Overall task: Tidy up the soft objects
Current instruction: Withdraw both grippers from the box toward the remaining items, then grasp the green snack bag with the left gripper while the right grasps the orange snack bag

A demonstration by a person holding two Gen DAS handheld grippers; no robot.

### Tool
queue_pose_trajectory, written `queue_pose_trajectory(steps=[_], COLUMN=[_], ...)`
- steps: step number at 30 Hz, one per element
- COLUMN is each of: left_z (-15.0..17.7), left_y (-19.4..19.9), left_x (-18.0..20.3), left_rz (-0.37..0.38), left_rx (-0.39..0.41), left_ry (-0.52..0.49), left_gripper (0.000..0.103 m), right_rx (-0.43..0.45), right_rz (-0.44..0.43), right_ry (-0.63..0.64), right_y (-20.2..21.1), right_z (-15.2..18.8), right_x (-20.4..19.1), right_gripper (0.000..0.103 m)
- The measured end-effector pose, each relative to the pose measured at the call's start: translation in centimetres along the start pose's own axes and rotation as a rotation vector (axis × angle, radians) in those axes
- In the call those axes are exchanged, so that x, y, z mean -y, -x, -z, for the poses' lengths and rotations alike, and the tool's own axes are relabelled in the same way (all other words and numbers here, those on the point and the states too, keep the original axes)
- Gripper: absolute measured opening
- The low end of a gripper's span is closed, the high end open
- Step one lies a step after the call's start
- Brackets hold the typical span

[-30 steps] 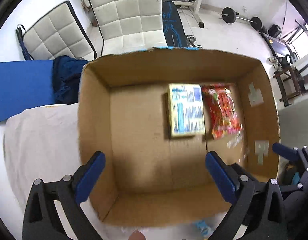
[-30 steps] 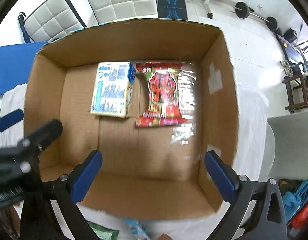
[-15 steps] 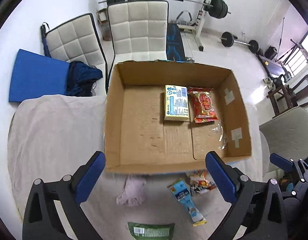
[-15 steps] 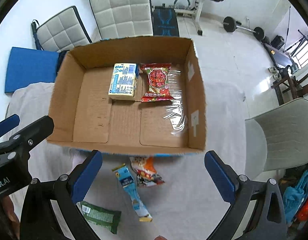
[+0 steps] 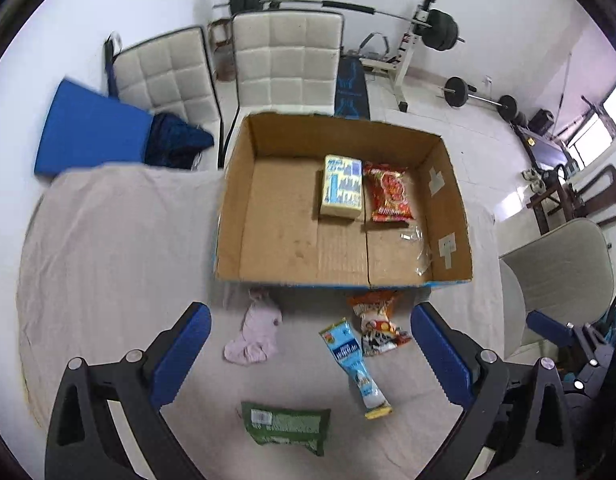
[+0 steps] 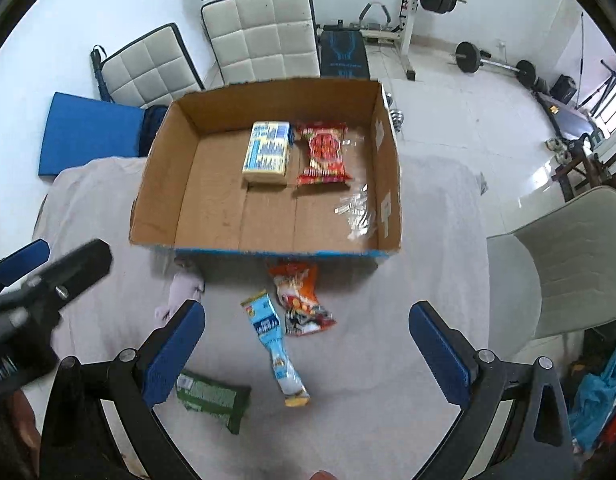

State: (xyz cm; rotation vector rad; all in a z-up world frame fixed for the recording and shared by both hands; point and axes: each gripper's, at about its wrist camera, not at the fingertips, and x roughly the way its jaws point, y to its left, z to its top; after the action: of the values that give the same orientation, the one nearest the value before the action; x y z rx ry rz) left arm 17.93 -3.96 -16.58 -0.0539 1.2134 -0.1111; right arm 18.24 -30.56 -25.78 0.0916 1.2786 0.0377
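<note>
An open cardboard box (image 5: 232,216) (image 6: 164,184) stands on the cloth-covered table. Inside it lie a yellow and blue pack (image 5: 341,190) (image 6: 268,154) and a red snack bag (image 5: 387,192) (image 6: 323,154). In front of the box lie a pale pink sock (image 5: 254,332) (image 6: 180,288), a light blue sachet (image 5: 353,364) (image 6: 274,340), an orange snack bag (image 5: 377,320) (image 6: 302,298) and a green packet (image 5: 286,426) (image 6: 212,394). My left gripper (image 5: 308,356) is open and empty above these items. My right gripper (image 6: 306,350) is open and empty too.
Two white padded chairs (image 5: 288,64) and a blue mat (image 5: 90,128) stand behind the table. A grey chair (image 6: 559,256) is at the right. Weight equipment (image 5: 427,28) fills the back of the room. The left gripper's body shows in the right wrist view (image 6: 40,280).
Both grippers have pulled back and up from over the box. The loose items in front of the box have come into view. Both stayed open.
</note>
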Motion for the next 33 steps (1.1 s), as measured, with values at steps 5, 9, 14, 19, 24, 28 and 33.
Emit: queue_pose_trajectory(steps=[5,9,14,19,24,28,33], left_z=[4.2,9.9,16.5,21.0,20.6,19.8,17.5], left_y=[-2.1,-6.1,-11.3,-15.4,-18.0,-19.9,-19.4], left_x=[-2.9,-5.6,-7.7,-8.1,-7.8,-7.7,-4.0], left_rz=[0.004,0.016,0.079,0.164,0.17,0.101,-0.045], left_rx=[-0.1,-0.25,-0.447,-0.585,-0.581,-0.599,-0.525], left_ry=[0.12,0.25,0.433,0.622,0.683,0.666,0.322], left_gripper=[0.103,0.103,0.103,0.103,0.102,0.073,0.057], right_rx=[-0.121,-0.211,-0.259,-0.288,-0.312,-0.307,-0.244], right_rz=[-0.046,-0.059,-0.055,-0.047,-0.037,-0.046,-0.068], right_ry=[-0.011,-0.023,-0.025,-0.014,0.006,0.004,-0.025], right_y=[-4.0,-7.9,-11.1,-13.2,-14.7,-15.5,-16.4], right_z=[3.5,6.4,7.9,8.0,7.9,7.0,4.7], right_x=[1.8,3.0,3.9,4.3,4.2,3.9,3.5], right_gripper=[0.103,0.103,0.103,0.103,0.103,0.103,0.103])
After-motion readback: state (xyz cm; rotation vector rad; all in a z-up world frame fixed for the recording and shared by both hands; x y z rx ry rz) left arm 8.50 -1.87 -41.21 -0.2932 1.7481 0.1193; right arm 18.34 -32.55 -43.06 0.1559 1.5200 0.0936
